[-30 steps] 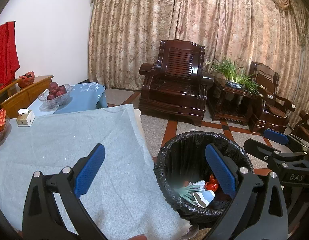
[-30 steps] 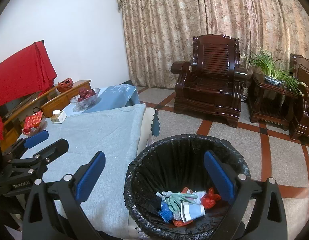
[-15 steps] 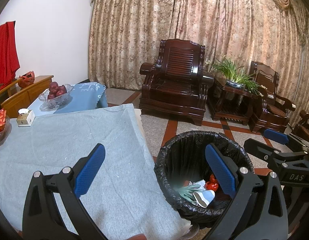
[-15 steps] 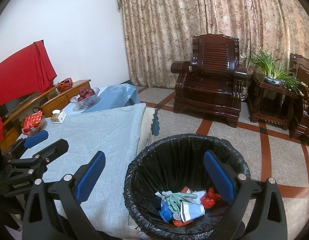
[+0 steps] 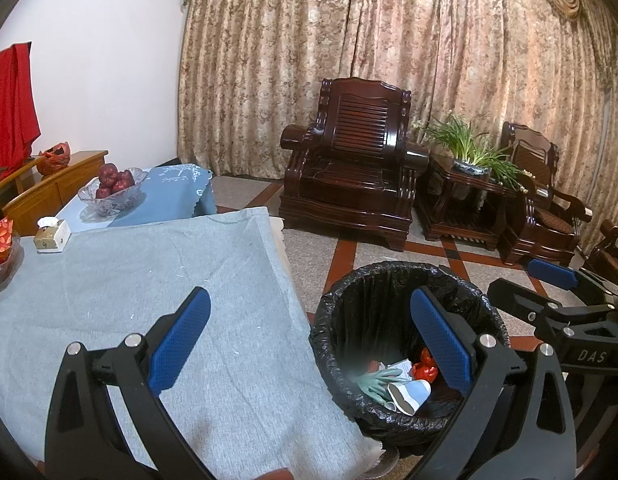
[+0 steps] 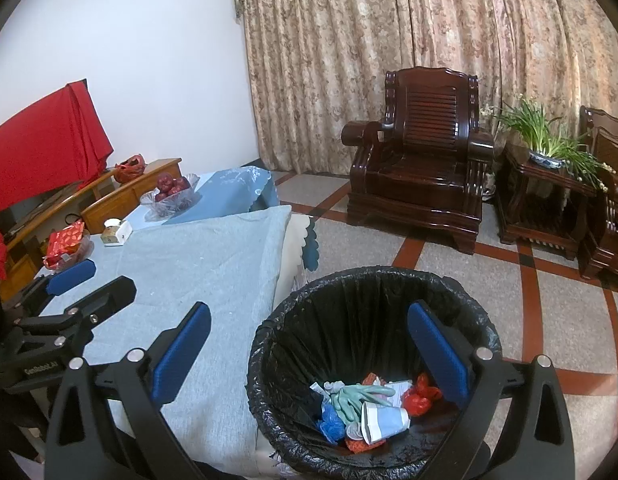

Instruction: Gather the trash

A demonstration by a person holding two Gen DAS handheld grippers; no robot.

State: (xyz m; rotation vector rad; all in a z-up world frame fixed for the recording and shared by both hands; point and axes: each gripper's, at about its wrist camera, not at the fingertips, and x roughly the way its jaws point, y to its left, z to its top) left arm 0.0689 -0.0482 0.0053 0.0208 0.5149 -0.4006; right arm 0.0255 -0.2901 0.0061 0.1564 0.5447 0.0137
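A bin lined with a black bag point(image 6: 373, 292) stands on the floor beside the table; it also shows in the left wrist view point(image 5: 373, 292). Inside lie a green glove point(image 6: 359, 394), a paper cup point(image 6: 383, 420), a red wrapper point(image 6: 419, 398) and blue scraps point(image 6: 331, 426). My right gripper point(image 6: 309, 346) is open and empty above the bin's near rim. My left gripper point(image 5: 311, 330) is open and empty over the table's right edge, next to the bin. Each gripper shows in the other's view: the right one point(image 5: 549, 280) and the left one point(image 6: 75, 276).
A grey cloth covers the table point(image 5: 129, 280). At its far end stand a glass bowl of red fruit point(image 5: 113, 190), a small tissue box point(image 5: 51, 234) and a red snack bag point(image 5: 1, 240). A dark wooden armchair point(image 5: 357, 168) and a plant stand point(image 5: 469, 200) are beyond.
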